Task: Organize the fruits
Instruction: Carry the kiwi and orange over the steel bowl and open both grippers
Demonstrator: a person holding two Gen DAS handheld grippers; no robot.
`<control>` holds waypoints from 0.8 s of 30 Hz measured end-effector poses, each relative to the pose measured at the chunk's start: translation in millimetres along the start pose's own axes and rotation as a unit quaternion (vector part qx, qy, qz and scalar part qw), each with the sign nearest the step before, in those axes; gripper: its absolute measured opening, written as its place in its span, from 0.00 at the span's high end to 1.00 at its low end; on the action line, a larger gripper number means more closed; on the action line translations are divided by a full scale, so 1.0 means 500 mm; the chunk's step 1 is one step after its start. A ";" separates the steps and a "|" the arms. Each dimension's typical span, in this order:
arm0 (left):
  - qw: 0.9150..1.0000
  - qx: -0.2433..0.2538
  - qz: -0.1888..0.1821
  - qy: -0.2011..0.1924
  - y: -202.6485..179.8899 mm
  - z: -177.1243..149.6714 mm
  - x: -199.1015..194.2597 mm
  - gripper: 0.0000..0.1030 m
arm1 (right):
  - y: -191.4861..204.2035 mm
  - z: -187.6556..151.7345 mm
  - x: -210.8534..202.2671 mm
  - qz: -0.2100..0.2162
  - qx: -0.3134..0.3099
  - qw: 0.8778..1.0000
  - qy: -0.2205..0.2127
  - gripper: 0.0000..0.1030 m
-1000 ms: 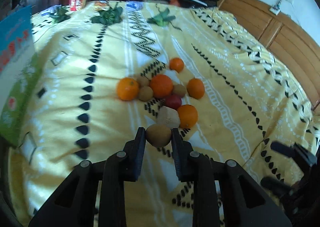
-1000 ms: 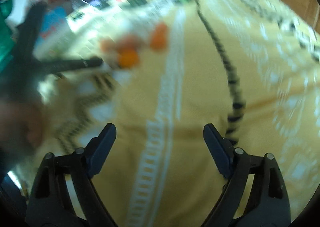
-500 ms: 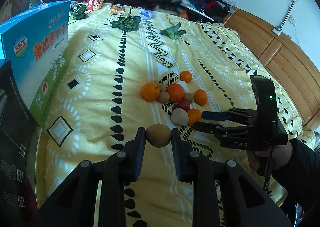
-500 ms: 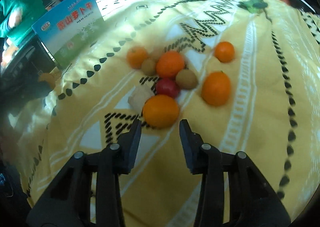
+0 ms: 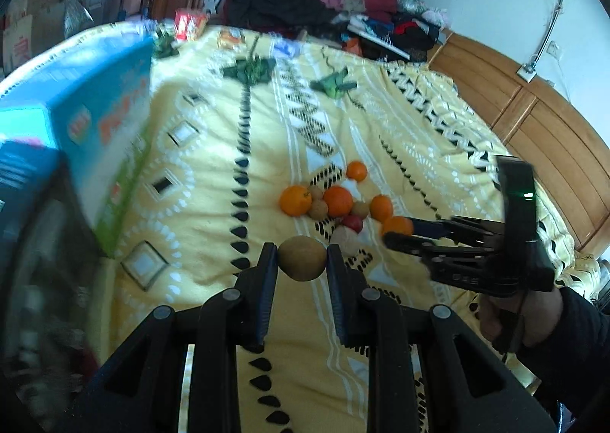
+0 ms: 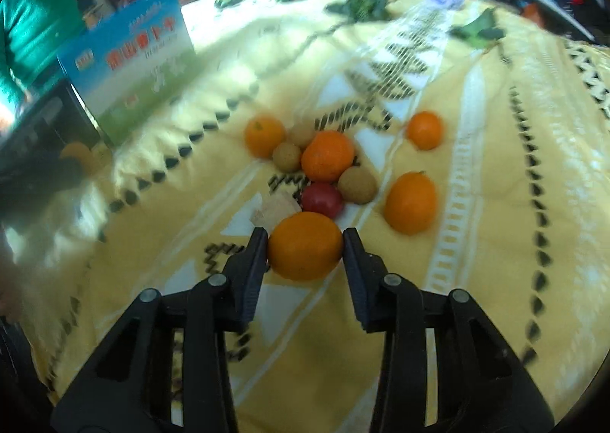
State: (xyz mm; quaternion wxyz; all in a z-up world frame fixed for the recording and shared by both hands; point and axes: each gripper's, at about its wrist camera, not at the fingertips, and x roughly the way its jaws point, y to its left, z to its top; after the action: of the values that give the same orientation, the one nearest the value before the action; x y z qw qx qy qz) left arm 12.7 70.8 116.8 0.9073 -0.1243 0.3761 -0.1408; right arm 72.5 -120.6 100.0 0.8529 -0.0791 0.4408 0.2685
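Left wrist: bedspread (image 5: 213, 151) seemingly bare leftward

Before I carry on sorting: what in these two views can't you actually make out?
- Box print: motion-blurred in both views, unreadable.
- Pale lump beside the red fruit: half hidden by the orange between the closing right gripper fingers; kind unclear.
- Dark crate, right wrist view: cut off by the left edge, contents blurred.
- Left gripper hides the bedspread under its brown fruit.

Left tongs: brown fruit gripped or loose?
Gripped. The left tongs are shut on the round brown fruit, both pads touching its sides, lifted above the yellow bedspread.
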 end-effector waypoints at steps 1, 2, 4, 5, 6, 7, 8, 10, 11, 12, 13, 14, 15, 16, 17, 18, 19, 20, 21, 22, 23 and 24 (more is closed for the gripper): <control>1.000 -0.001 0.002 -0.008 0.002 0.003 -0.021 0.75 | 0.015 0.007 -0.032 -0.003 0.006 1.000 -0.014 0.61; 1.000 -0.002 0.006 -0.018 0.006 0.008 -0.047 0.75 | 0.026 0.013 -0.052 0.000 0.010 1.000 -0.023 0.61; 0.999 -0.006 0.022 -0.041 0.018 0.015 -0.107 0.75 | 0.070 0.031 -0.100 0.010 0.010 0.999 -0.044 0.61; 0.998 -0.008 0.028 -0.049 0.027 0.017 -0.130 0.75 | 0.090 0.039 -0.113 0.014 0.008 0.999 -0.050 0.61; 0.997 -0.012 0.044 -0.064 0.045 0.017 -0.173 0.75 | 0.113 0.049 -0.127 0.022 0.005 0.998 -0.058 0.61; 0.996 -0.013 0.051 -0.072 0.058 0.019 -0.197 0.75 | 0.148 0.062 -0.146 0.038 0.000 0.997 -0.067 0.61; 0.994 -0.017 0.069 -0.083 0.080 0.018 -0.236 0.75 | 0.171 0.070 -0.155 0.047 -0.005 0.996 -0.072 0.61; 0.990 -0.029 0.097 -0.101 0.126 0.012 -0.303 0.75 | 0.236 0.090 -0.173 0.071 -0.020 0.994 -0.084 0.61; 0.986 -0.044 0.117 -0.111 0.162 0.006 -0.349 0.75 | 0.271 0.099 -0.177 0.087 -0.026 0.992 -0.088 0.61; 0.982 -0.054 0.134 -0.119 0.191 0.001 -0.382 0.75 | 0.312 0.111 -0.178 0.103 -0.033 0.990 -0.088 0.61; 0.979 -0.062 0.148 -0.125 0.214 -0.005 -0.406 0.75 | 0.343 0.119 -0.176 0.115 -0.039 0.989 -0.087 0.61; 0.974 -0.074 0.168 -0.132 0.247 -0.015 -0.440 0.75 | 0.375 0.127 -0.173 0.126 -0.044 0.987 -0.086 0.61; 0.970 -0.084 0.184 -0.137 0.274 -0.027 -0.468 0.75 | 0.416 0.136 -0.169 0.139 -0.050 0.985 -0.084 0.61; 0.964 -0.099 0.205 -0.140 0.309 -0.044 -0.504 0.75 | 0.450 0.141 -0.167 0.150 -0.057 0.984 -0.082 0.61; 0.957 -0.114 0.227 -0.143 0.333 -0.057 -0.526 0.75 | 0.479 0.144 -0.165 0.160 -0.065 0.982 -0.081 0.61; 0.952 -0.128 0.237 -0.144 0.360 -0.070 -0.549 0.75 | 0.510 0.149 -0.164 0.170 -0.073 0.980 -0.079 0.61; 0.947 -0.143 0.251 -0.142 0.390 -0.086 -0.570 0.75 | 0.557 0.155 -0.159 0.184 -0.084 0.976 -0.076 0.61; 0.944 -0.150 0.258 -0.142 0.404 -0.097 -0.582 0.75 | 0.589 0.158 -0.156 0.194 -0.093 0.974 -0.072 0.61; 0.940 -0.162 0.264 -0.143 0.427 -0.112 -0.598 0.75 | 0.626 0.162 -0.153 0.204 -0.103 0.971 -0.070 0.61; 0.937 -0.170 0.269 -0.143 0.444 -0.125 -0.611 0.75 | 0.644 0.164 -0.150 0.209 -0.109 0.969 -0.068 0.61; 0.934 -0.177 0.275 -0.141 0.461 -0.136 -0.621 0.75 | 0.673 0.165 -0.145 0.218 -0.118 0.967 -0.064 0.61; 0.932 -0.183 0.280 -0.138 0.470 -0.143 -0.621 0.75 | 0.697 0.165 -0.140 0.223 -0.124 0.965 -0.059 0.61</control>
State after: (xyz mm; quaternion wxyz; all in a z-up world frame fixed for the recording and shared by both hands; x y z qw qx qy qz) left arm -210.8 389.0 190.7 0.9144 -0.1962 0.2863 0.2082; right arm -85.6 176.8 240.7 0.7792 -0.0675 0.3597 0.5088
